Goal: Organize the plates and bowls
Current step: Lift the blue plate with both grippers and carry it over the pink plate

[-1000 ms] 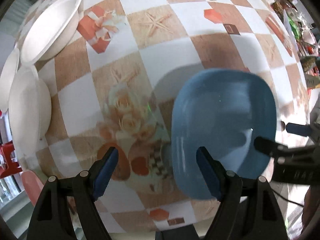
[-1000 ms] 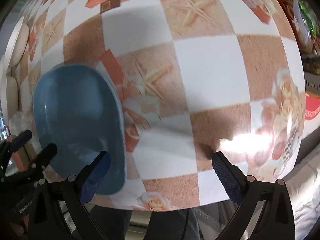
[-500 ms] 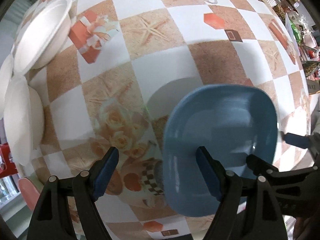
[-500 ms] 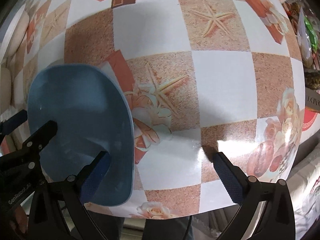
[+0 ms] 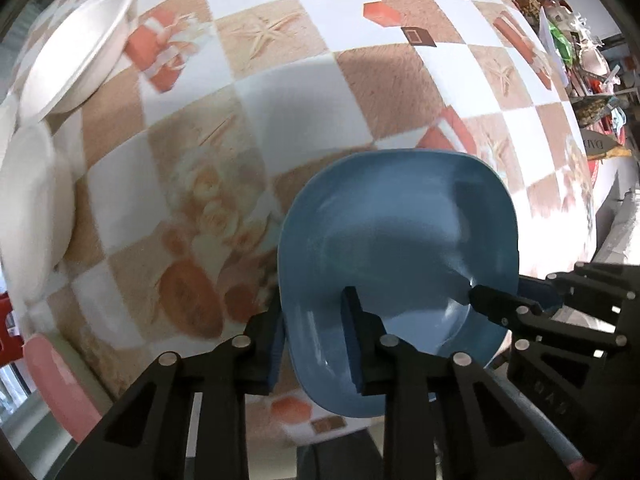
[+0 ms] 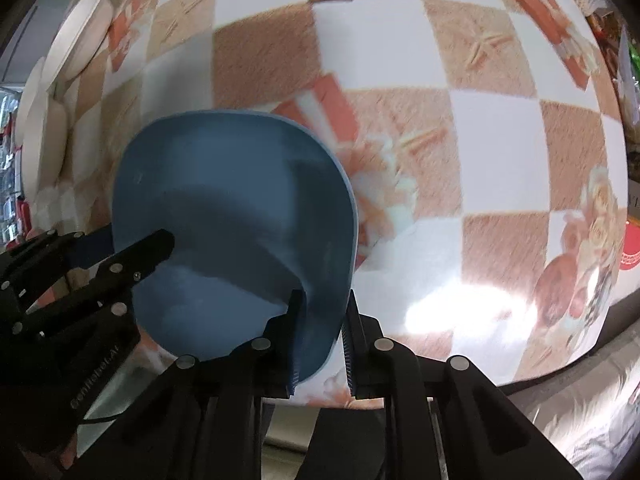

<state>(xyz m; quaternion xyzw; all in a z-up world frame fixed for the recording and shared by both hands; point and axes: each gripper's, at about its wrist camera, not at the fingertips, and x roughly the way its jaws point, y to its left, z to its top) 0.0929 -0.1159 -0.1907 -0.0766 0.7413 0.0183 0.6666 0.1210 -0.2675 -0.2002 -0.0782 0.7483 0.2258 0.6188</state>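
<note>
The blue bowl point(image 5: 396, 248) sits near the front edge of the bench point(image 5: 280, 92), gripped from two sides at once. The left claw point(image 5: 312, 340) is clamped on the bowl's near-left wall, one finger inside and one outside. The right claw point(image 6: 320, 340) is clamped on the near-right wall in the same manner.

Risks from this position:

1. Opposing pull. With both claws fixed on one rim, any mismatch in their motion would likely twist or flex the thin wall, and one pad could slip off.
2. Tipping. Both grips sit on the near side of the bowl (the far rim is unsupported), so a lift would probably let the far edge droop.
3. Edge drop. The bowl is close to the bench's front edge; a slip here could send it to the floor.

Containers:

- The blue bowl is empty; only shadow and glare show inside.
- White bowls point(image 5: 76, 52) lie well apart at the far left of the bench. The rearmost one is tilted and appears empty. The nearer ones point(image 5: 32, 208) are seen edge-on, so their contents cannot be told.
</note>
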